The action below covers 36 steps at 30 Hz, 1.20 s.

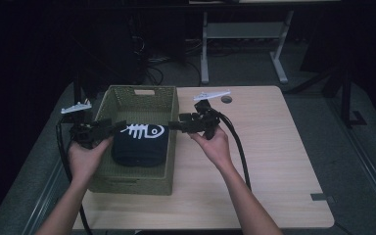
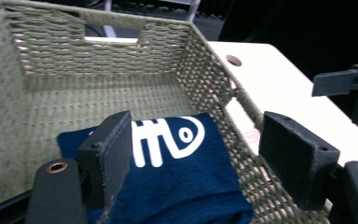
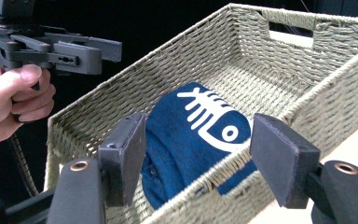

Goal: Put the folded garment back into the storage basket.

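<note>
Basket (image 1: pixel 136 182) of green weave sits on the left half of the table (image 1: pixel 274 161); a folded navy cloth (image 1: pixel 139 143) with a white fish-bone print lies inside, toward its near end. Left gripper (image 1: pixel 110 125) hovers at the basket's left rim, jaws spread and empty; right gripper (image 1: pixel 176 123) hovers at the right rim, jaws likewise apart, holding nothing.

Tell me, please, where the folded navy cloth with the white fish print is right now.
The navy cloth lies inside the woven basket on the table's left side, toward its near end, between the two grippers.
</note>
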Each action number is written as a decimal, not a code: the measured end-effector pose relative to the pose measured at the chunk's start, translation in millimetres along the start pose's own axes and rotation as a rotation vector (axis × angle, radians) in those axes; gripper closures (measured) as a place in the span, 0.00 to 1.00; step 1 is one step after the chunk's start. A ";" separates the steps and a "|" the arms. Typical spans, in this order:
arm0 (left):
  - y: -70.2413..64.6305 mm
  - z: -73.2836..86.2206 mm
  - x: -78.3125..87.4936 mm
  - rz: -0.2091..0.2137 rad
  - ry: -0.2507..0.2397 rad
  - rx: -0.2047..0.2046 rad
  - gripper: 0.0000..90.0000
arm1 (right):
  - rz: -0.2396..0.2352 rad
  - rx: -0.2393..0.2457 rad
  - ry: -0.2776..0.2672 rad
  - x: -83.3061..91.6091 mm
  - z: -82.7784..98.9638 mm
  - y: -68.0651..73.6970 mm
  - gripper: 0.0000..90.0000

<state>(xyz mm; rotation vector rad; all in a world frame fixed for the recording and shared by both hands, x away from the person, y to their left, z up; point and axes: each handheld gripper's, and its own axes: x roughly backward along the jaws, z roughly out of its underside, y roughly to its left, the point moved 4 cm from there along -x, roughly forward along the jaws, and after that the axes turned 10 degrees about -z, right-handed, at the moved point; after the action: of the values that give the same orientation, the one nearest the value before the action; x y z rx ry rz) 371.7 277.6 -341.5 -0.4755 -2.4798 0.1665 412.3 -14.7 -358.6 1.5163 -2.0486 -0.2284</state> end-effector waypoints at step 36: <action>-52.2 -7.4 -4.9 0.109 -0.056 -0.015 0.21 | 0.079 -0.039 -0.051 81.7 19.3 -30.8 0.32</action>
<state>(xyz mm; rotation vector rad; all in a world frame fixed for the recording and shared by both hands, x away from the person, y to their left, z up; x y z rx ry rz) 364.2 227.4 -326.4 -0.6210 -2.5118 0.2078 411.6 -104.0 -360.4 1.4169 -2.1268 -0.2779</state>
